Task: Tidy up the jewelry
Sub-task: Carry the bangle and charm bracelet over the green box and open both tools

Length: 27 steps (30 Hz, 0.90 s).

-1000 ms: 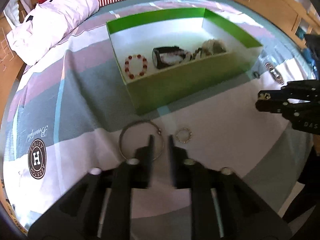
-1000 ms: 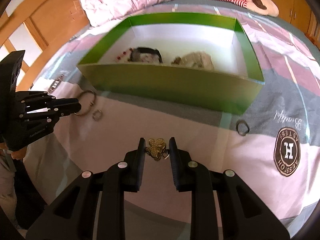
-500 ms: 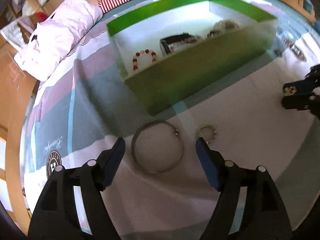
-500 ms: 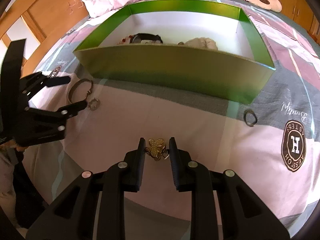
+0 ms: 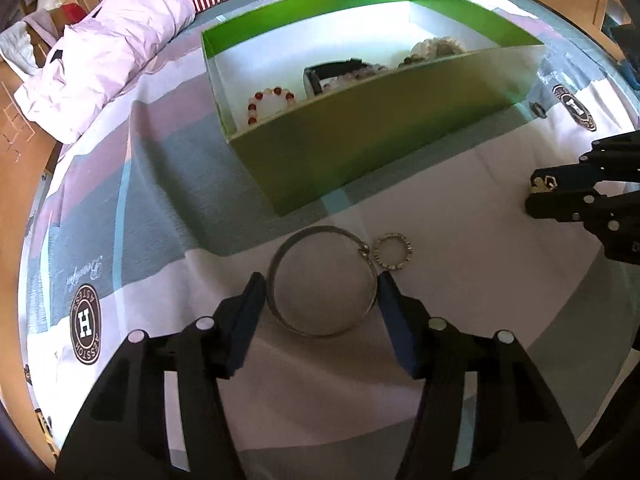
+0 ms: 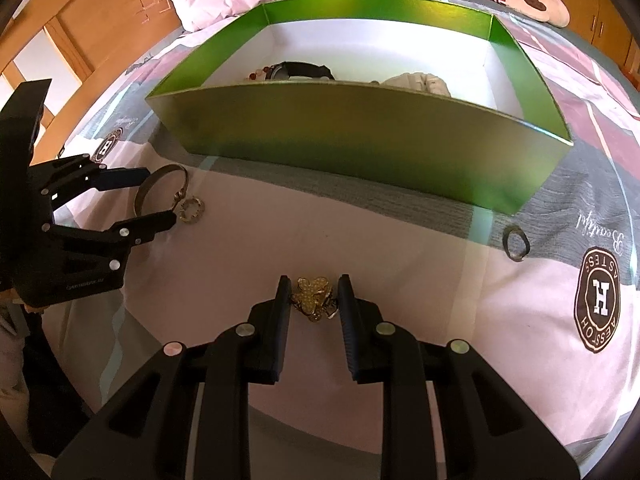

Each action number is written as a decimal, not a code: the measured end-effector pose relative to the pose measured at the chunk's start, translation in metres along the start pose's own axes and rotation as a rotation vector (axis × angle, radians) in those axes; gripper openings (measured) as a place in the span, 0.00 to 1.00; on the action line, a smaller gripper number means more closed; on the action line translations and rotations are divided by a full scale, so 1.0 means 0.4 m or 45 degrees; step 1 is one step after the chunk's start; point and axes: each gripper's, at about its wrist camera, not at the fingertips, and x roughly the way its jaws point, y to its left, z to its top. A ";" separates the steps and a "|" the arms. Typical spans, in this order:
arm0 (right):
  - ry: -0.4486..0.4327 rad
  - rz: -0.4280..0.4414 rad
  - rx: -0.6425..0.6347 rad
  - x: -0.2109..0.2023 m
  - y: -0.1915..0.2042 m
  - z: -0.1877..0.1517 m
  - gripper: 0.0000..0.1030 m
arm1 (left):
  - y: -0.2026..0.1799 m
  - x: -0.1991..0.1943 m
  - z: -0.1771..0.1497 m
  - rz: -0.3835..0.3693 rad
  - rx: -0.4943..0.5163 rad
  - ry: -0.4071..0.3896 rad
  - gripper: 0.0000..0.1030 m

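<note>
The green cardboard box [image 5: 384,148] already holds a red bead bracelet [image 5: 270,104] and other pieces. The left gripper [image 5: 320,300], its jaws just closing, brackets the silver bangle [image 5: 322,282] on the bed. The right gripper [image 6: 312,304] clamps the gold brooch [image 6: 314,298]. A small ring [image 5: 393,251] also lies outside the box.

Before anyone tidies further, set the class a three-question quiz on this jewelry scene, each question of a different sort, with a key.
1. Which piece lies between the fingers of the left claw? A) silver bangle B) red bead bracelet C) small beaded ring
2. True or false: the gold brooch sits between the fingers of the right claw.
3. Name one piece already inside the green box.

Key: 1. A; the jaws have just been closing around it. 2. True. 3. The red bead bracelet.
</note>
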 end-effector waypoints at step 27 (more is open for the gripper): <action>-0.304 0.030 0.285 -0.202 -0.200 0.182 0.60 | 0.067 -0.105 0.270 -0.153 -0.269 -0.187 0.72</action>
